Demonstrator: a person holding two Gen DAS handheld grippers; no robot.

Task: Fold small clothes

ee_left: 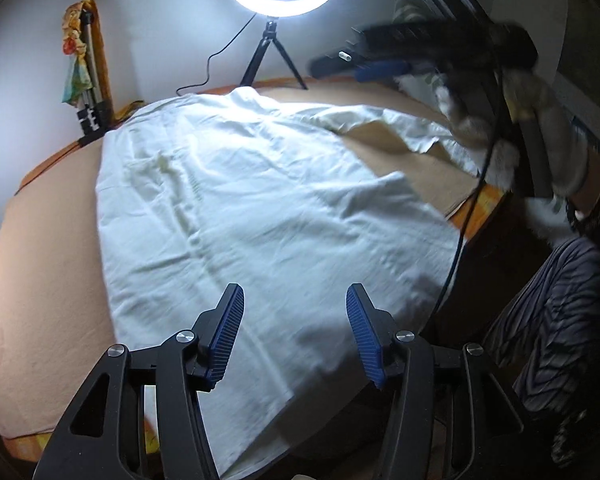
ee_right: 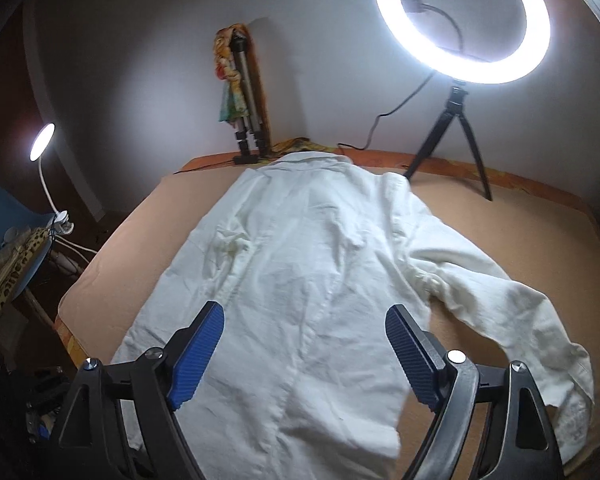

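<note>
A white long-sleeved shirt (ee_right: 300, 264) lies flat on a tan-covered surface (ee_right: 520, 236), collar at the far end by the wall. One sleeve (ee_right: 512, 304) stretches out to the right. My right gripper (ee_right: 305, 311) hovers open above the shirt's lower body, with nothing between its blue pads. In the left wrist view the shirt (ee_left: 240, 200) fills the middle. My left gripper (ee_left: 295, 294) stands open over its near part, jaws empty. The right gripper (ee_left: 350, 51) shows blurred at the upper right, held by a gloved hand (ee_left: 540, 120).
A lit ring light on a small tripod (ee_right: 460, 20) stands at the far edge. A folded tripod draped with colourful cloth (ee_right: 240, 92) leans on the wall. A clip lamp (ee_right: 42, 142) and a blue chair (ee_right: 4, 208) are at the left. A black cable (ee_left: 466, 216) hangs at the right.
</note>
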